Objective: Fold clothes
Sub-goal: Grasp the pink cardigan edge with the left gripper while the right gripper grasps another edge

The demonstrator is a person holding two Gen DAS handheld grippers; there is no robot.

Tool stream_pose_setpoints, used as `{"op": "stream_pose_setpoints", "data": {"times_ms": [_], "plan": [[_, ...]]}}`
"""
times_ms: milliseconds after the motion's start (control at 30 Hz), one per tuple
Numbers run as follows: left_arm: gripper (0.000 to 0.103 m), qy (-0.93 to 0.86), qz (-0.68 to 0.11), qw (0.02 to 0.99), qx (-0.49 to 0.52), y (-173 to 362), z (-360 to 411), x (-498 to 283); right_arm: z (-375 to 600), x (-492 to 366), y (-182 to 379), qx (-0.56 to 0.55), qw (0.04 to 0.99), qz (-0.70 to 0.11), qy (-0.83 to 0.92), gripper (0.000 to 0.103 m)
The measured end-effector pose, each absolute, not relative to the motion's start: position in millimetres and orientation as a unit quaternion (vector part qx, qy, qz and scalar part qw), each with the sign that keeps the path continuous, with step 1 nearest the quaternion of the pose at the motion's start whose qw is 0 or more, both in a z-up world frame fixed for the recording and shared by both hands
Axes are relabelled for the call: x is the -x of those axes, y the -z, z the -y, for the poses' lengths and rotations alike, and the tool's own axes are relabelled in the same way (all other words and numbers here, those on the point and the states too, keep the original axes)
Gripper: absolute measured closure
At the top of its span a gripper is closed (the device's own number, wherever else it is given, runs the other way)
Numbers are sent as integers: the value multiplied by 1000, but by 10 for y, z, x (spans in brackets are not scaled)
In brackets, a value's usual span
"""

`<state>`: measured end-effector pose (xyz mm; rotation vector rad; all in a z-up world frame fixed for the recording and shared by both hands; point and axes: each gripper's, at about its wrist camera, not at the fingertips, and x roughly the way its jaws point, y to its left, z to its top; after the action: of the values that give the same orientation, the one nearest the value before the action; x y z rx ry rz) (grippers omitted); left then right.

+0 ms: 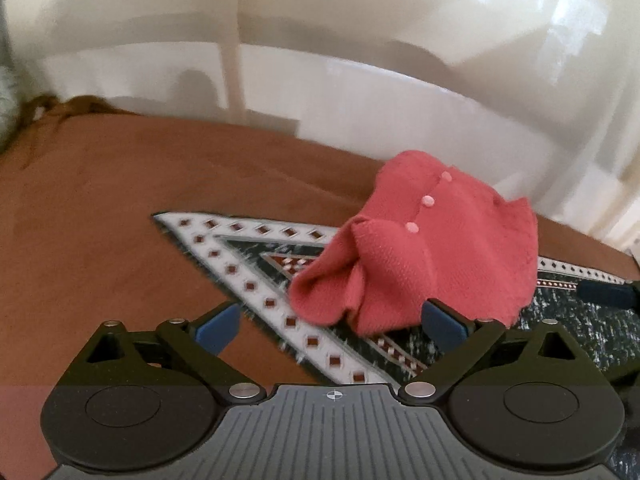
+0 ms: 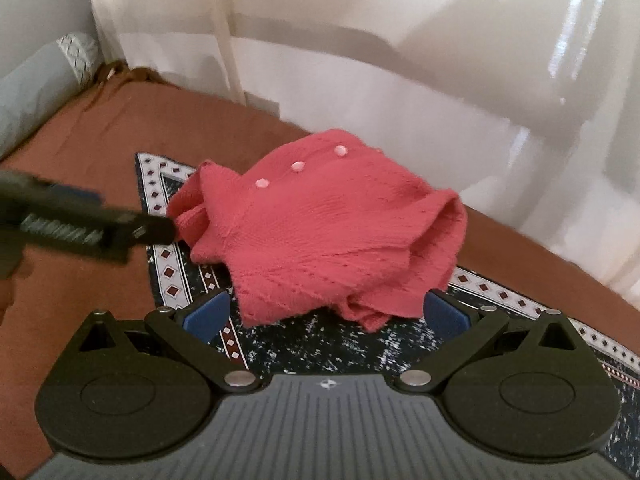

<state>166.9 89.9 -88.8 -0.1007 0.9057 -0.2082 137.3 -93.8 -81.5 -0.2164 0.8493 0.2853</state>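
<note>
Coral-red knit cardigan (image 2: 320, 232) is lying bunched in a rumpled heap on the patterned cloth (image 2: 320, 340), three pale buttons (image 2: 298, 166) showing on top, folds drooping at 3 and 9 o'clock. Cloth is sitting on a brown blanket (image 1: 100, 220). Left gripper (image 1: 332, 324) fingers are spread wide, holding nothing. Right gripper (image 2: 324, 316) fingers are likewise gaping wide just before the heap.

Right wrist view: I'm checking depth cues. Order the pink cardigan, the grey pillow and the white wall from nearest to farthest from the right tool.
1. pink cardigan: bunched on the patterned mat just ahead of the open right tool.
2. grey pillow: far left, at the bed's edge.
3. white wall: behind the bed.
</note>
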Motion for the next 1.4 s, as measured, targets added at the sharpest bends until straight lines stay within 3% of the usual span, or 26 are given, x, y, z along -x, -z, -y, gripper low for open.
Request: {"op": "stream_pose_setpoints", "data": {"times_ms": [133, 467, 567, 600, 633, 700, 733, 800, 867, 900, 1067, 1400], "plan": [[11, 127, -445, 886, 35, 1001, -912, -1831, 833, -1351, 915, 127, 893, -404, -154, 3], [19, 156, -461, 873, 40, 1236, -894, -2153, 676, -1445, 1095, 174, 887, -398, -159, 27], [43, 166, -459, 872, 43, 1222, -867, -2161, 706, -1469, 1092, 163, 889, -398, -158, 35], [60, 169, -462, 870, 48, 1212, -858, -2164, 723, -1469, 1081, 158, 889, -399, -158, 36], [69, 171, -464, 868, 51, 1201, -846, -2155, 740, -1469, 1070, 154, 890, -399, -159, 40], [84, 175, -465, 866, 53, 1180, -833, -2136, 763, -1472, 1041, 146, 892, -400, -155, 50], [91, 179, -462, 867, 55, 1165, -827, -2120, 774, -1474, 1024, 141, 893, -400, -152, 62], [94, 184, -455, 869, 58, 1119, -812, -2084, 818, -1480, 988, 129, 893, -404, -149, 70], [95, 186, -445, 874, 60, 1048, -790, -2045, 847, -1480, 952, 120, 894, -405, -150, 93], [96, 187, -442, 875, 62, 1009, -777, -2030, 854, -1476, 930, 117, 894, -406, -153, 98], [97, 192, -414, 887, 71, 668, -767, -1962, 922, -1435, 685, 101, 902, -389, -156, 98], [97, 254, -335, 905, 64, -286, -339, -1397, 1564, -1124, -331, 61, 945, -298, -119, 99]]}}
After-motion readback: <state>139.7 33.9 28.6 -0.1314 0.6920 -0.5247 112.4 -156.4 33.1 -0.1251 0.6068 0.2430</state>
